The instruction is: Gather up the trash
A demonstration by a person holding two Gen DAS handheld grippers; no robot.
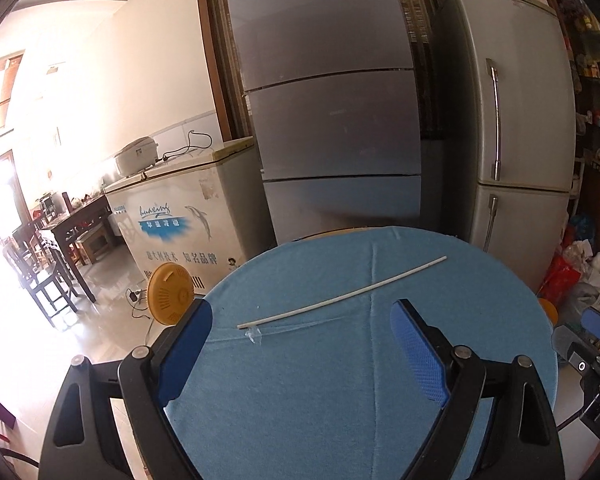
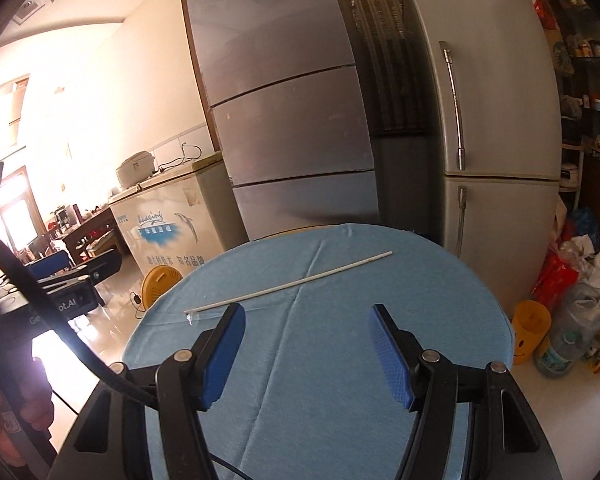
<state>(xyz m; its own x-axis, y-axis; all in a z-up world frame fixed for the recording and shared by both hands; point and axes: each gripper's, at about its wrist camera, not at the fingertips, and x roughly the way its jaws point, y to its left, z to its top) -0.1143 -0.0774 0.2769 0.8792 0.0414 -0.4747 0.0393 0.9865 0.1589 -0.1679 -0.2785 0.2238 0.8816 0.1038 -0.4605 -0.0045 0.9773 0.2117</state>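
Two tall refrigerators are standing at the back of the room: a grey three-door refrigerator (image 1: 332, 120) and, to its right, a silver two-door refrigerator (image 1: 516, 120) with long handles. A white chest freezer (image 1: 180, 220) with a dolphin picture is sitting to the left of them, and a rice cooker (image 1: 136, 156) is resting on its lid. A round yellow object (image 1: 170, 294), perhaps a small fan, is leaning on the floor in front of the freezer. Bags and bottles (image 2: 576, 292) are lying in a heap at the right wall.

In front, a round table covered by a light blue cloth (image 1: 320, 380) is filling the lower part of both views. The cloth is showing crossing fold lines.

On the cloth a long, thin white stick (image 1: 342, 294) is lying flat and diagonally, its left end nearer to the cameras. A tiny scrap of clear plastic (image 1: 254, 336) is lying just beside this near end.

The left gripper (image 1: 302, 344) is hanging over the near part of the cloth with jaws wide apart and nothing between them. The right gripper (image 2: 308, 348) is also standing open, a little narrower, gripping nothing; the stick is lying beyond both.
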